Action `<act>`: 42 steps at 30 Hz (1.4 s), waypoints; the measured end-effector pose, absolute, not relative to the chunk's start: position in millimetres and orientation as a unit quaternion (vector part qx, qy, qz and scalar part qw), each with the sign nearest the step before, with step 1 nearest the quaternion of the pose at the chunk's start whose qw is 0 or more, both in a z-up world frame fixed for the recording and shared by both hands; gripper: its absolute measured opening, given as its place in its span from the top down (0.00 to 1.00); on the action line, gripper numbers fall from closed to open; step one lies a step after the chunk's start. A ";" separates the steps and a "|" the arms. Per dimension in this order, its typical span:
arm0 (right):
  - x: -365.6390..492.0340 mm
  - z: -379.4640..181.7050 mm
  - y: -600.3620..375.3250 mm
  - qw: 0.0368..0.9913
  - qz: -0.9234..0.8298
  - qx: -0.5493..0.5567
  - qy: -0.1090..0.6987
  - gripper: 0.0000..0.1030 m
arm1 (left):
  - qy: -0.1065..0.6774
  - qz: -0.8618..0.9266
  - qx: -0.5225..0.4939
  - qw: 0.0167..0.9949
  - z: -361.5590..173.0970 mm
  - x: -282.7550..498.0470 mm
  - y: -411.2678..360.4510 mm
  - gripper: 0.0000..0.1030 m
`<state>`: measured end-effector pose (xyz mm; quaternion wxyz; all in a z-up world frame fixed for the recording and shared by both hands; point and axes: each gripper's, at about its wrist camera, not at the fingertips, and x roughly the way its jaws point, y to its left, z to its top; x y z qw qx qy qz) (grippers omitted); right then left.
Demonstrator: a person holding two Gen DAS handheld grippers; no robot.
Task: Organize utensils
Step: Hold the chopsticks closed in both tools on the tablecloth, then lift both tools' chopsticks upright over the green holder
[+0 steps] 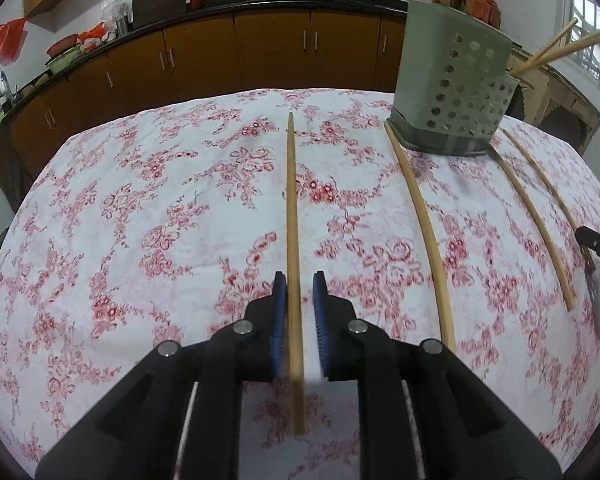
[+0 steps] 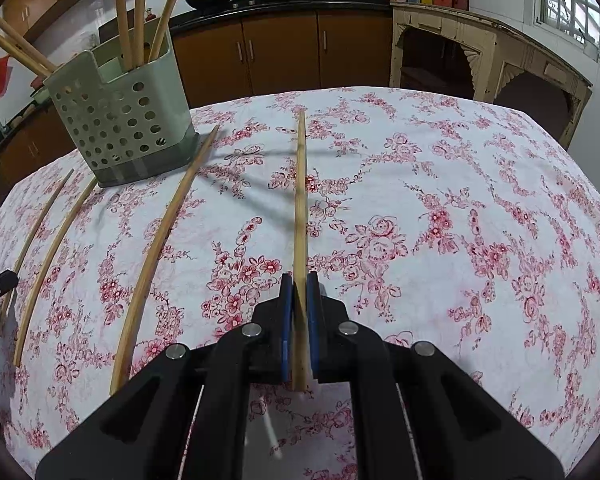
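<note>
A wooden chopstick (image 1: 292,208) lies on the floral tablecloth, running between the blue pads of my left gripper (image 1: 300,282). The jaws stand slightly apart: there is a gap on the right side, so the pads do not clamp it. My right gripper (image 2: 300,280) is shut on another chopstick (image 2: 301,184), which points away across the cloth. A green perforated utensil holder (image 1: 452,92) (image 2: 124,120) stands at the back with several chopsticks upright in it. Two more chopsticks (image 2: 160,248) (image 2: 56,248) lie loose between the grippers.
The table (image 2: 480,200) wears a white cloth with red flowers and drops off at its rounded far edge. Behind it run brown kitchen cabinets (image 1: 272,52) with woks on the counter. A pale wooden side table (image 2: 480,48) stands to the right.
</note>
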<state>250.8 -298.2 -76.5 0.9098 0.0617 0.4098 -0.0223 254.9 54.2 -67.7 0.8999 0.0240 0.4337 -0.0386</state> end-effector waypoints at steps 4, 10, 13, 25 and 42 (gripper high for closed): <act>247.4 -76.0 -298.4 0.910 -0.023 0.063 0.410 0.92 | 0.434 -0.036 0.025 0.900 -67.6 252.8 54.4 0.84; 247.3 -75.6 -300.0 0.909 -0.021 0.067 0.410 0.92 | 0.434 -0.038 0.023 0.900 -67.5 252.7 56.1 0.84; 247.8 -75.4 -299.4 0.909 -0.022 0.066 0.411 0.92 | 0.434 -0.038 0.023 0.900 -67.7 252.9 56.4 0.84; 244.4 -73.5 -300.6 0.909 -0.020 0.066 0.412 0.93 | 0.438 -0.036 0.030 0.898 -66.7 252.0 54.2 0.93; 181.2 56.3 -311.2 0.976 -0.027 0.033 0.216 0.93 | 0.308 -0.074 0.034 0.948 48.9 199.3 51.2 0.93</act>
